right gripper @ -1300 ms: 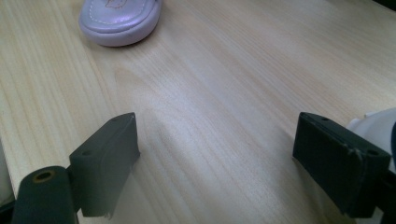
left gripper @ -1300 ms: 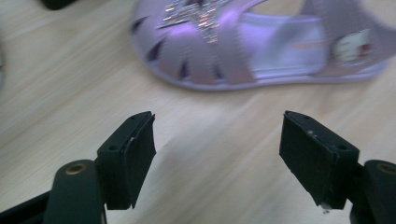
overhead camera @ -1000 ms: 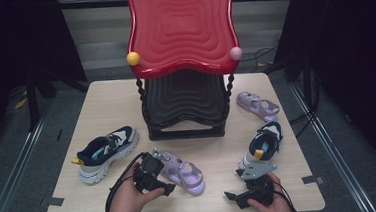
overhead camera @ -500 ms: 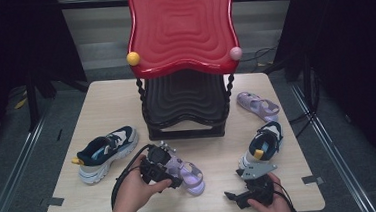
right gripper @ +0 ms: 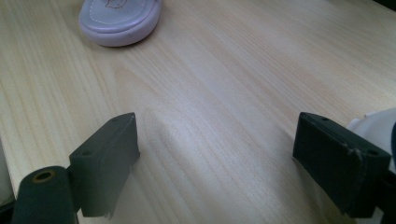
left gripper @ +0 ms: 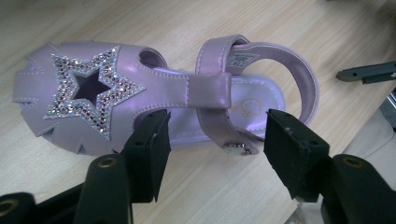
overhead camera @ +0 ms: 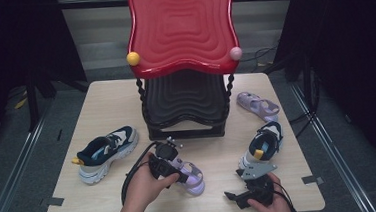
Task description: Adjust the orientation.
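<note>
From above, the pale wooden counter (overhead camera: 101,107) carries a tall stand with a wavy red plastic tray (overhead camera: 180,29) over a wavy black tray (overhead camera: 185,98). A navy and white chunky sneaker (overhead camera: 106,152) lies at the left, its mate (overhead camera: 264,143) at the right, and a lilac strapped sandal (overhead camera: 257,106) sits beyond that one. The left gripper (overhead camera: 172,167), held in the person's hand near the front middle, sits over a lilac sandal with a glittery star on the toe (overhead camera: 191,178). The right gripper (overhead camera: 250,194) rests low at the front right, just before the right sneaker.

In the left gripper view, the star sandal (left gripper: 154,100) lies flat on the wood, toe to the left, its ankle strap arching at the right. The left gripper (left gripper: 217,144) has just been closing its jaws; they stand partly apart either side of the buckle strap at the sandal's near edge, not yet pressing on it.

In the right gripper view, the right gripper (right gripper: 215,154) holds its jaws wide apart over bare wood, with the star sandal's heel (right gripper: 121,18) beyond and a white bit of sneaker (right gripper: 373,123) at the right edge.
</note>
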### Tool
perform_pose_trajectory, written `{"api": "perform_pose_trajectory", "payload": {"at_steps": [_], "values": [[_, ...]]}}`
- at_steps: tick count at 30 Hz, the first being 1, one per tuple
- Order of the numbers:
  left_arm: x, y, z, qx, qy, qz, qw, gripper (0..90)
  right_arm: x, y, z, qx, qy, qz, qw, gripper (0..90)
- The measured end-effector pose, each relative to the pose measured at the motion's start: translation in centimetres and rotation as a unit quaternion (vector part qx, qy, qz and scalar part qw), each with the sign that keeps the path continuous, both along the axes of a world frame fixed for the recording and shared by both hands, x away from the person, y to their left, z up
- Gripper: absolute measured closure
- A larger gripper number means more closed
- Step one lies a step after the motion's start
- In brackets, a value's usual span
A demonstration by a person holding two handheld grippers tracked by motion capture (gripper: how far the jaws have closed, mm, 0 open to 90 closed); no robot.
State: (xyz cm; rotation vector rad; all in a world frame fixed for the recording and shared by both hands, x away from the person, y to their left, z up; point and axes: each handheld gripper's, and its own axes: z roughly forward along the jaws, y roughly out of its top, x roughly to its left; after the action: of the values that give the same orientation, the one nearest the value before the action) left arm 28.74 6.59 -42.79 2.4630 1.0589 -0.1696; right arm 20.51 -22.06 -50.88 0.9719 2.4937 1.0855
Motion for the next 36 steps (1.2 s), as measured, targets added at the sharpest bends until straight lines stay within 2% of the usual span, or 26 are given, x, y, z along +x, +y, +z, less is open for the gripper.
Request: {"api": "perform_pose_trajectory", "payload": {"at_steps": [2,3,7,11,17,19,22,23,24,26,27,28,33,35,36], "values": [[0.2,-0.1,0.2,-0.013,0.015,-0.005,0.9998,55.9,0.0,0.0,0.0,0.000,0.000,0.000,1.0000,13.5],[0.2,-0.2,0.2,-0.012,0.016,0.001,0.9998,56.8,0.0,0.0,0.0,0.000,0.000,0.000,1.0000,13.5],[0.3,0.0,0.4,0.001,0.022,-0.010,0.9997,61.9,0.0,0.0,0.0,0.000,0.000,0.000,1.0000,13.5],[0.2,0.3,0.6,-0.001,0.012,-0.016,0.9998,68.1,0.0,0.0,0.0,0.000,0.000,0.000,1.0000,13.5],[0.1,0.3,0.8,0.003,0.006,-0.021,0.9998,70.6,0.0,0.0,0.0,0.000,0.000,0.000,1.0000,13.5],[0.0,0.1,0.9,0.002,-0.001,-0.026,0.9996,71.8,0.0,0.0,0.0,0.000,0.000,0.000,1.0000,13.5],[-0.2,-0.5,1.7,0.013,-0.020,-0.048,0.9986,73.4,0.0,0.0,0.0,0.000,0.000,0.000,1.0000,13.5],[-0.2,-0.5,1.7,0.013,-0.020,-0.048,0.9986,73.6,0.0,0.0,0.0,0.000,0.000,0.000,1.0000,13.5],[-0.3,-0.8,2.0,0.015,-0.028,-0.059,0.9978,73.8,0.0,0.0,0.0,0.000,0.000,0.000,1.0000,13.5],[0.0,-1.2,2.5,0.013,-0.034,-0.075,0.9965,74.4,0.0,0.0,0.0,0.000,0.000,0.000,1.0000,13.5],[0.0,-1.2,2.5,0.013,-0.034,-0.075,0.9965,74.5,0.0,0.0,0.0,0.000,0.000,0.000,1.0000,13.5],[0.2,-1.4,2.7,0.017,-0.040,-0.088,0.9951,74.8,0.0,0.0,0.0,0.000,0.000,0.000,1.0000,13.5],[1.0,-1.7,3.2,0.006,-0.035,-0.107,0.9936,75.0,0.0,0.0,0.0,0.002,0.000,0.001,1.0000,13.5],[1.8,-1.6,2.7,0.012,-0.040,-0.140,0.9892,75.0,0.0,0.0,0.0,0.001,0.000,0.001,1.0000,13.5],[2.0,-1.5,2.4,0.014,-0.036,-0.147,0.9884,75.0,0.0,0.0,0.0,0.000,0.000,0.000,1.0000,13.5]]}}
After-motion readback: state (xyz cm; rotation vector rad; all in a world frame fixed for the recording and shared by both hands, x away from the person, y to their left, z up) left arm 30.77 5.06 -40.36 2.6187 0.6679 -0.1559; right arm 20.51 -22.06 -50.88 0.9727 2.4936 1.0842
